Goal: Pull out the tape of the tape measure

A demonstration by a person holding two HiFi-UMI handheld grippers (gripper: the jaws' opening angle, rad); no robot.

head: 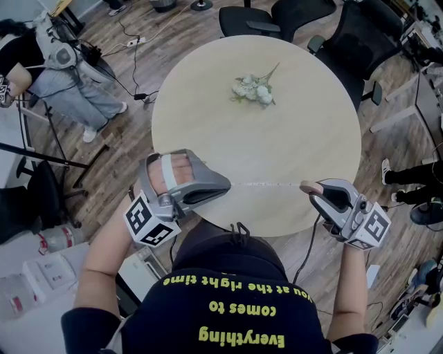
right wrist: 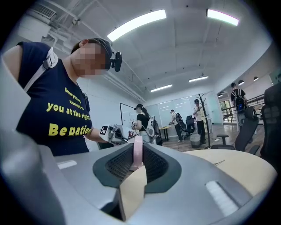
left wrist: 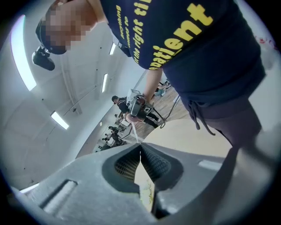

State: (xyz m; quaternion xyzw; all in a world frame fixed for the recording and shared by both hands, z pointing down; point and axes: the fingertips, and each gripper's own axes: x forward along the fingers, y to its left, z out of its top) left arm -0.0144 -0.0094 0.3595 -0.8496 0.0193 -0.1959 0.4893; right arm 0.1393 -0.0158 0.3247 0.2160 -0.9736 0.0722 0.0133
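Over the near edge of the round table [head: 291, 104], a thin white tape [head: 266, 184] runs level between my two grippers. My left gripper [head: 227, 185] is shut on the tape's free end; in the left gripper view the jaws meet on the thin strip [left wrist: 140, 145]. At the other end is the small pink tape measure case [head: 312, 187], with my right gripper [head: 309, 191] shut on it. The right gripper view shows the pink case [right wrist: 138, 151] standing on edge between the dark pads. Each gripper is visible from the other: the right one [left wrist: 136, 105] and the left one [right wrist: 112, 132].
A bunch of pale artificial flowers [head: 255, 88] lies on the far half of the table. Black office chairs [head: 277, 17] stand behind it. A seated person [head: 62, 76] is at the far left, with cables on the wooden floor. More people stand in the background [right wrist: 142, 121].
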